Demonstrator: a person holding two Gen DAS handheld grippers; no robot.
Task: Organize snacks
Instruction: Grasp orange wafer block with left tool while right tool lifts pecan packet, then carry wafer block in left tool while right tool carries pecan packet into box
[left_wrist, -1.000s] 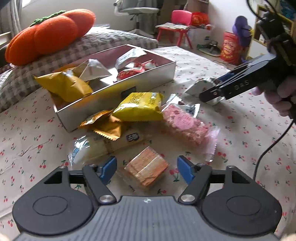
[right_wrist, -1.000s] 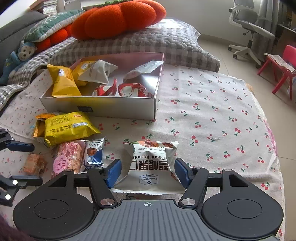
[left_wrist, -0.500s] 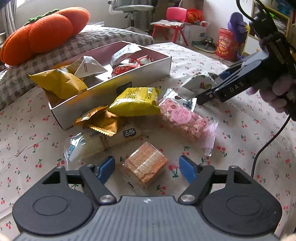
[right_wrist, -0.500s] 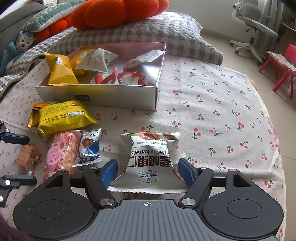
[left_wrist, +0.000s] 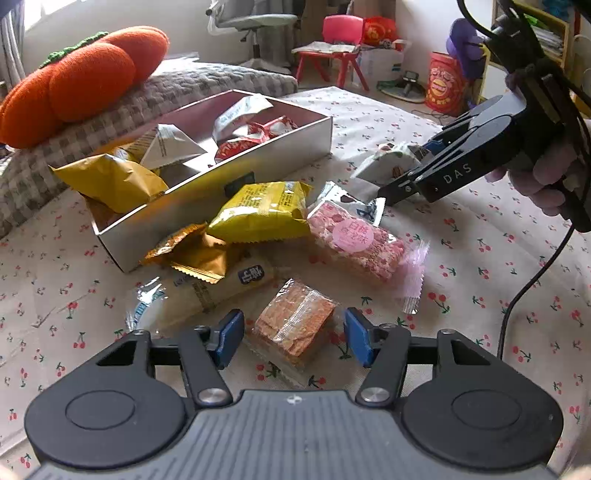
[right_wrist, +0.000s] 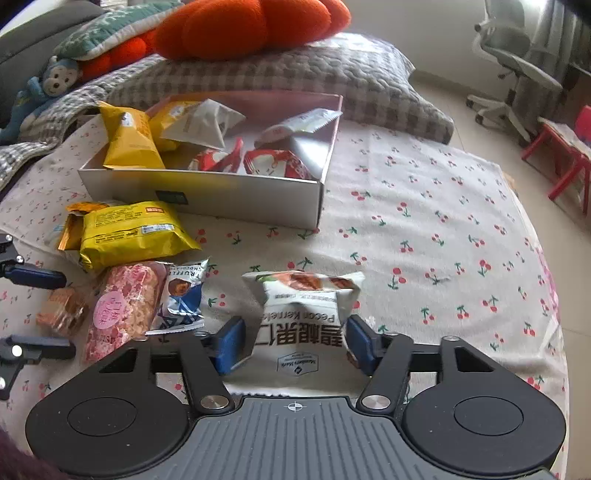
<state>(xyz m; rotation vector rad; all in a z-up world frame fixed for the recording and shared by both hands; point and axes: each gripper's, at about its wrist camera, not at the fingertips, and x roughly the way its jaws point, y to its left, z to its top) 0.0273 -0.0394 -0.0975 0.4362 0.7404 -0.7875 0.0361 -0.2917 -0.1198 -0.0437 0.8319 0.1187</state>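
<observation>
My left gripper (left_wrist: 294, 339) is low over the cherry-print cloth (left_wrist: 480, 280), and the orange wafer pack (left_wrist: 295, 325) lies between its two blue pads; the jaws are closing, but I see a gap on each side, so the pads do not press it yet. My right gripper (right_wrist: 294, 343) has the white pecan kernel bag (right_wrist: 306, 295) between its pads, the jaws closing; the pads are at the bag's sides, and I cannot tell if they really squeeze it. The silver box (right_wrist: 236, 199) stands far from both grippers, in front of the checked pillow (right_wrist: 295, 81). Inside it I count two yellow bags, two white packs and two red-and-white packs. Outside the box, on the cloth, lie seven snacks: the wafer, the pecan bag, one yellow pack (left_wrist: 262, 210), one pink bar (left_wrist: 354, 240), one gold pack (left_wrist: 192, 254), one pale long pack (left_wrist: 207, 291) and one small truffle pack (right_wrist: 183, 295).
</observation>
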